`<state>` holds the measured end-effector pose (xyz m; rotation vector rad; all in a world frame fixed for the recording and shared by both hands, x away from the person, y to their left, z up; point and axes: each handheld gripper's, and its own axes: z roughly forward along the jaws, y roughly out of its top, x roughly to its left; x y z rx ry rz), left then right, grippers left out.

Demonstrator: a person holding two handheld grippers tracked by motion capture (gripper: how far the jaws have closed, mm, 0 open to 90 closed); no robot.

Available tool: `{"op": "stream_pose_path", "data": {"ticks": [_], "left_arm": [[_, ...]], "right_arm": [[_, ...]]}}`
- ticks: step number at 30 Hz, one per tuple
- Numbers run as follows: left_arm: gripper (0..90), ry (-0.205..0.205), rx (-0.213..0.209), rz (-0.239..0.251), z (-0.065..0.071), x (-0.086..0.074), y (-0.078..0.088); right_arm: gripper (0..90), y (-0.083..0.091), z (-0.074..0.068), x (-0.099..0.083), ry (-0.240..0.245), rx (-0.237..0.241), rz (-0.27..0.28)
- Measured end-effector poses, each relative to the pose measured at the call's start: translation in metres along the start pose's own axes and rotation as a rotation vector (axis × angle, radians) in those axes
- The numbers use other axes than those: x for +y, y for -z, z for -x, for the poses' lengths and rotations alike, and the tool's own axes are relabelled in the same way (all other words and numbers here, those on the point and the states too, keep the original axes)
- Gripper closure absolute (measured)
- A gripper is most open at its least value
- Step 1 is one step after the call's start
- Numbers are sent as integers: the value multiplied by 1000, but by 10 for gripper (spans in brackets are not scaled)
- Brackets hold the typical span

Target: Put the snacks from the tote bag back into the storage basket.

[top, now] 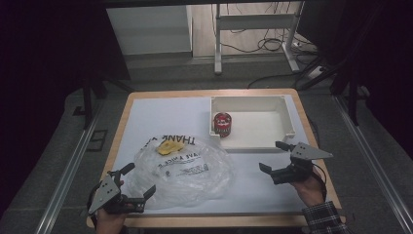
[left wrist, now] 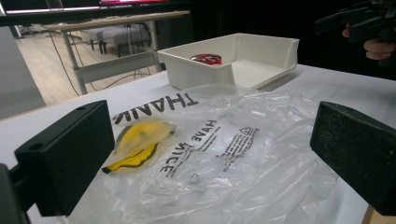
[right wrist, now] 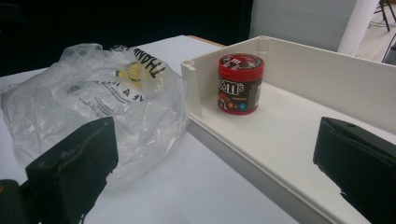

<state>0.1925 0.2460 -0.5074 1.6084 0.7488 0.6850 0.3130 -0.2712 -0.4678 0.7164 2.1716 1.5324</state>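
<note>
Though plastic bag veils yellow item, shape unclear; left gripper, right gripper wide, empty.

Red candy tub upright in white tray

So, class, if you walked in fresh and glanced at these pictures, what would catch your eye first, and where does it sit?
Probably the crumpled clear plastic bag with black lettering and a yellow smiley, lying at the near left of the table, just ahead of the open left gripper. Next, the red candy tub standing upright in the near left corner of the white tray, with the open right gripper held just in front of the tray.
</note>
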Motion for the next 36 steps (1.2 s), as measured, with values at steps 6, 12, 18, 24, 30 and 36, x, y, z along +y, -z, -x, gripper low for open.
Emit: {"op": "stream_pose_path", "data": {"ticks": [6,12,18,24,30,36], "left_arm": [[0,2,0,0,0,0,0],[0,0,-1,0,0,0,0],[0,2,0,0,0,0,0],[0,-1,-1,-1,0,0,0],[0,-1,-2,-2,0,0,0],[0,-3,1,-2,0,0,-1]], "right_arm": [[1,7,-2,-3,0,-14,3],[1,16,-4,-7,3,-29,14],[1,25,-5,-12,-3,-46,26],[1,36,-6,-17,-3,-67,39],[1,47,-6,-24,0,-96,33],[1,52,-5,-27,-5,-110,39]]}}
